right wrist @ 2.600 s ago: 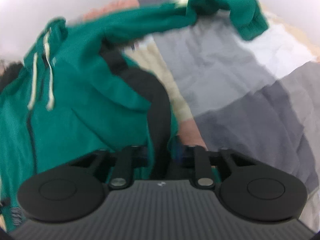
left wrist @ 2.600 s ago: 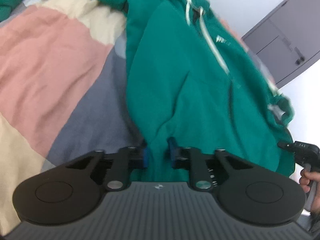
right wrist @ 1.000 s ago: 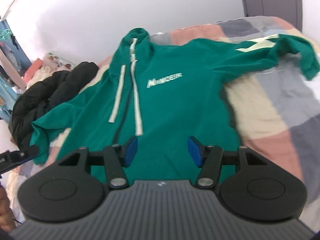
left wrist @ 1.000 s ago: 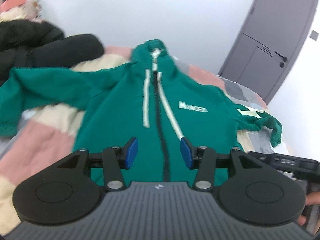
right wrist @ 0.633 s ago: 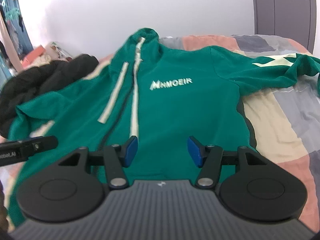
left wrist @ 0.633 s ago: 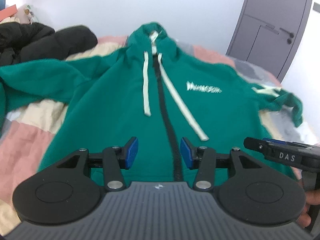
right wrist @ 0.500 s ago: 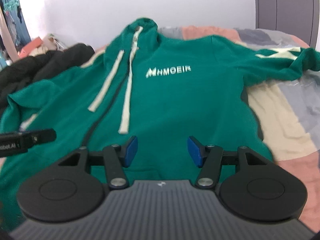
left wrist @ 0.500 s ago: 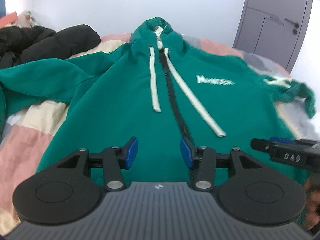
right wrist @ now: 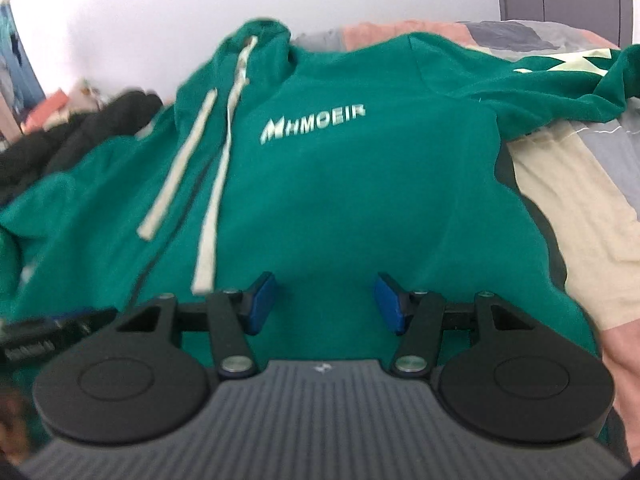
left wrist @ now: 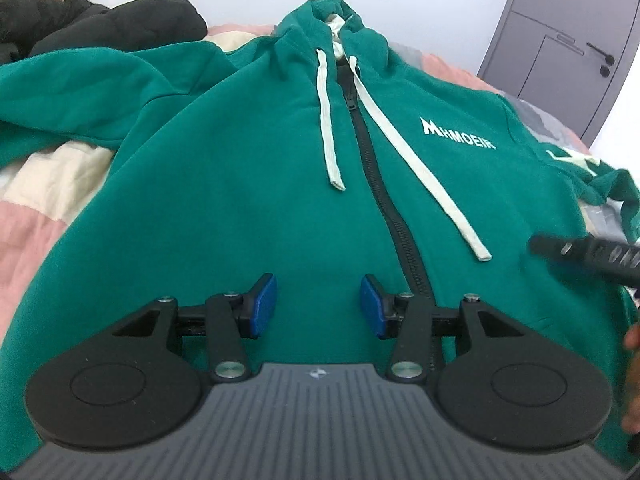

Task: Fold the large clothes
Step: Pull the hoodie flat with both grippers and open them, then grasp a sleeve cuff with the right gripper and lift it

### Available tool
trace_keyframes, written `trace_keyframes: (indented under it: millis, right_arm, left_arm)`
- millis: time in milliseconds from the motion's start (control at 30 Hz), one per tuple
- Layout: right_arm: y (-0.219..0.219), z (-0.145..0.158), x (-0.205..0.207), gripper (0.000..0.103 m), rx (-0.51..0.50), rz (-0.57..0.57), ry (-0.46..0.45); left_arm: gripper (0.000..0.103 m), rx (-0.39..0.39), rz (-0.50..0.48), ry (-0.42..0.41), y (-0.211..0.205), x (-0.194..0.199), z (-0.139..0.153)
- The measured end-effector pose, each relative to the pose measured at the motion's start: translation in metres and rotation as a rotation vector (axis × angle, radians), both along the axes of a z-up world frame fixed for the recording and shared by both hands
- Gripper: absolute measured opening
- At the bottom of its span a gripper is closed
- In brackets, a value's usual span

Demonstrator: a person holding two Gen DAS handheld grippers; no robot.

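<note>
My left gripper (left wrist: pixel 318 306) and my right gripper (right wrist: pixel 324 302) both stand with jaws parted and nothing between the blue pads, low over the hem of the green zip hoodie (left wrist: pixel 248 208). The hoodie lies front up, sleeves spread, on the patchwork bedcover (right wrist: pixel 580 208). Both grippers tilt downward, side by side.

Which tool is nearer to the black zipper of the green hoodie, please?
Left. The left tool hovers just beside the black zipper, while the right tool hovers over the logo-side panel.
</note>
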State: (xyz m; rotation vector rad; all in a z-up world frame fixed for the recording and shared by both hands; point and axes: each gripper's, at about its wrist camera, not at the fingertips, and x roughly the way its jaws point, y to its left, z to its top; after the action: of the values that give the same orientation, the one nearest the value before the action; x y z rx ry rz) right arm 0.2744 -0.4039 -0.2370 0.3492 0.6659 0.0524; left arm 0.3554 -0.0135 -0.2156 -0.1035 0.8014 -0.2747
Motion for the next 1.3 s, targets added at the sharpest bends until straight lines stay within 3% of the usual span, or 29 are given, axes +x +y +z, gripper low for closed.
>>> trace_keyframes:
  millis: [67, 133, 200, 333, 467, 667, 867, 1033, 1200, 1300]
  right_arm:
    - [-0.009, 0.014, -0.008, 0.060, 0.004, -0.029, -0.058]
    - [-0.023, 0.027, -0.017, 0.080, 0.004, -0.087, -0.115]
    - [-0.040, 0.036, -0.019, 0.085, 0.031, -0.171, -0.143]
    - [-0.087, 0.038, -0.022, 0.085, 0.207, -0.270, -0.136]
    - [-0.131, 0.035, -0.015, 0.085, 0.298, -0.387, -0.138]
    - [-0.200, 0.020, 0.019, 0.085, 0.217, -0.491, -0.282]
    - [-0.290, -0.027, 0.043, 0.087, 0.489, -0.685, -0.298]
    - [-0.357, -0.063, 0.050, 0.086, 0.703, -0.830, -0.338]
    - [-0.407, -0.064, 0.042, 0.087, 0.705, -0.947, -0.457]
    - [-0.433, -0.058, 0.042, 0.087, 0.686, -0.965, -0.475]
  left_arm:
    - [0.053, -0.015, -0.001, 0.000, 0.001, -0.004, 0.001]
    - [0.053, -0.019, -0.001, -0.007, 0.001, -0.009, 0.003]
    - [0.053, -0.031, 0.003, -0.015, 0.001, -0.013, 0.005]
    - [0.061, -0.070, 0.020, -0.019, 0.001, -0.016, 0.003]
    - [0.061, -0.079, 0.034, -0.014, 0.002, -0.017, 0.003]
    - [0.062, -0.135, 0.028, 0.018, 0.002, -0.026, 0.008]
    - [0.063, -0.081, -0.006, -0.020, -0.013, -0.034, 0.008]
    - [0.063, -0.168, -0.018, -0.034, -0.017, -0.035, 0.016]
    - [0.063, -0.180, -0.018, -0.049, -0.027, -0.032, 0.018]
    - [0.063, -0.177, -0.017, -0.052, -0.031, -0.030, 0.016]
